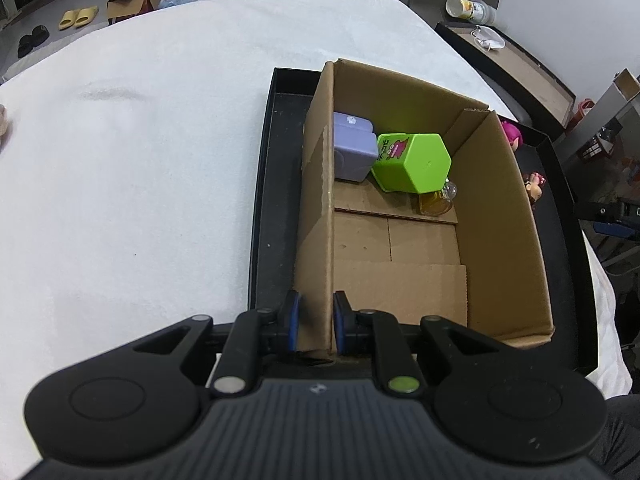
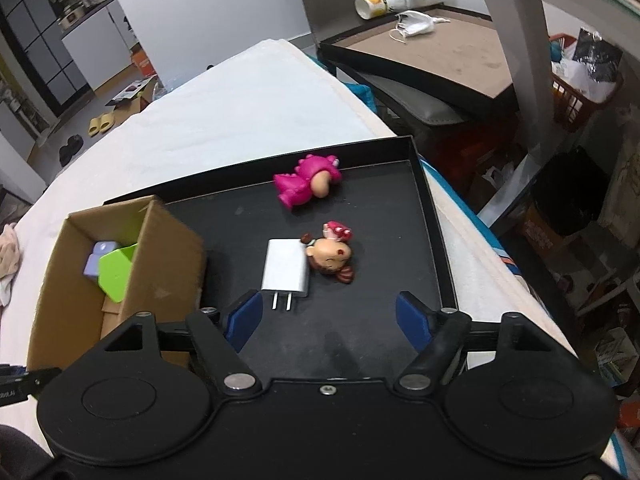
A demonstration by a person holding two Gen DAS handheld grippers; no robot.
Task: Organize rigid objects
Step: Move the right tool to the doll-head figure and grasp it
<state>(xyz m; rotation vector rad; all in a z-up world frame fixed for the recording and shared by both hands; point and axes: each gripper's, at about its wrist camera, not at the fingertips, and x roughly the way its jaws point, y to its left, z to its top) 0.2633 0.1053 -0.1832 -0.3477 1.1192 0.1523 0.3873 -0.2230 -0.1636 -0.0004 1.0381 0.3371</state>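
Sorting under way: the left gripper (image 1: 316, 326) pinches the brown cardboard box (image 1: 504, 216) wall to steady it, while the right gripper (image 2: 328, 318) hovers, jaws spread and empty, over the white wall charger (image 2: 285, 268) on the black tray (image 2: 434, 232), likely the next pick.

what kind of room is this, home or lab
Likely a lived-in home or workroom, not a tidy lab: a towel-covered table, yellow slippers on the floor, and a cluttered side desk with a face mask.
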